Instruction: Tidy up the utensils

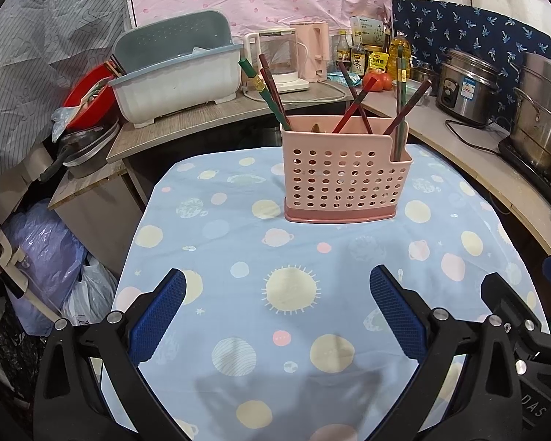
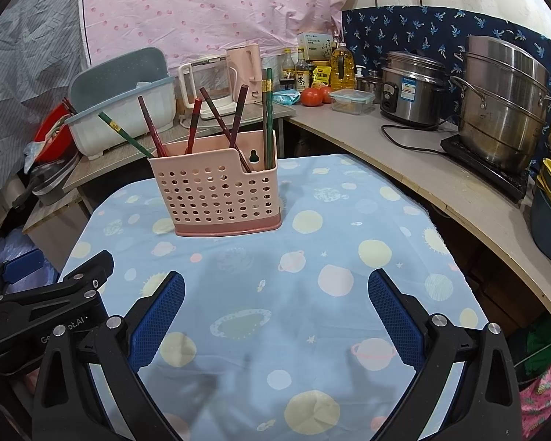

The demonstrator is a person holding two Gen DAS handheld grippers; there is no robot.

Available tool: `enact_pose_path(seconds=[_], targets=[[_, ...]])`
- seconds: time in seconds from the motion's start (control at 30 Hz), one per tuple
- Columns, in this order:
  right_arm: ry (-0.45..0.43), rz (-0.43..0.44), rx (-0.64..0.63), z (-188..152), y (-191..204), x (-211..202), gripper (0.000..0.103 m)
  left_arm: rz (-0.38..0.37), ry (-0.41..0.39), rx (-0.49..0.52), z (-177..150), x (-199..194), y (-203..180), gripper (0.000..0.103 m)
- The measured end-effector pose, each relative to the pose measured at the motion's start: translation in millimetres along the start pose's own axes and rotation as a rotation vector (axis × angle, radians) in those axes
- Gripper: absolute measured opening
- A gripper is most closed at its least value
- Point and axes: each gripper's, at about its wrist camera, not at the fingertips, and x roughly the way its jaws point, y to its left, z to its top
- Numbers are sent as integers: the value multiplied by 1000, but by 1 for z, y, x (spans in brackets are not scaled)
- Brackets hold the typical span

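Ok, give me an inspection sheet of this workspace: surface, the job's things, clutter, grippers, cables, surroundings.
Surface: table under a blue planet-print cloth, bare in front of the holder.
Job's things: pink perforated utensil holder upright near the far edge; red and green chopsticks stand inside, leaning various ways.
Clutter: nothing seen on the cloth.
Grippers: left gripper and right gripper both open, empty, above the near cloth.
Cables: black cord on the right counter.
Surroundings: dish rack, kettles, bottles, tomatoes, rice cooker, steel steamer pot.
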Motion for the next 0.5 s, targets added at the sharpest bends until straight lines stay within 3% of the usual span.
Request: enact_pose_path(seconds=[0.5], targets=[[-1, -3, 1, 1, 0, 1, 97, -2, -1, 3, 3, 0, -1, 96]])
